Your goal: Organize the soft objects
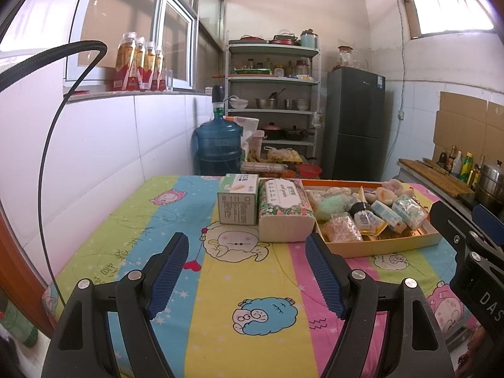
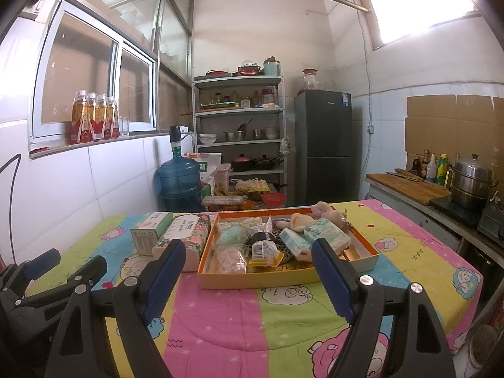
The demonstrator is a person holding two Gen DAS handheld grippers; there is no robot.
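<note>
Nearest in each wrist view, the left gripper (image 1: 247,275) and the right gripper (image 2: 249,280) hover over the bench (image 1: 252,299), each with its blue-padded fingers spread wide and nothing between them. The left gripper also shows at the lower left edge of the right wrist view (image 2: 67,263), and the right gripper at the right edge of the left wrist view (image 1: 463,220). The bench carries a striped cartoon-print quilt (image 2: 220,324) in green, blue, yellow and pink.

Beyond the fingers lies a shallow orange tray (image 2: 283,275) holding the soft objects: a clear packet of pale pink pieces (image 2: 230,260) at its near left corner, a mint-green fluffy item (image 2: 233,234) behind it, a barcode-labelled packet (image 2: 263,252) at centre, two tissue packs (image 2: 327,236) to the right, and a beige plush toy (image 2: 302,220) with a pink plush toy (image 2: 324,209) at the far edge. Touching the tray's left wall is a floral tissue pack (image 2: 186,236), and just beside that a green-and-white carton (image 2: 151,231).

Farther back stand a blue water jug (image 2: 179,179), a metal shelf unit (image 2: 239,132) with pots and bowls, and a dark refrigerator (image 2: 324,145). Bottles (image 2: 94,116) line the windowsill at left; a steel steamer pot (image 2: 471,179) sits at right.
</note>
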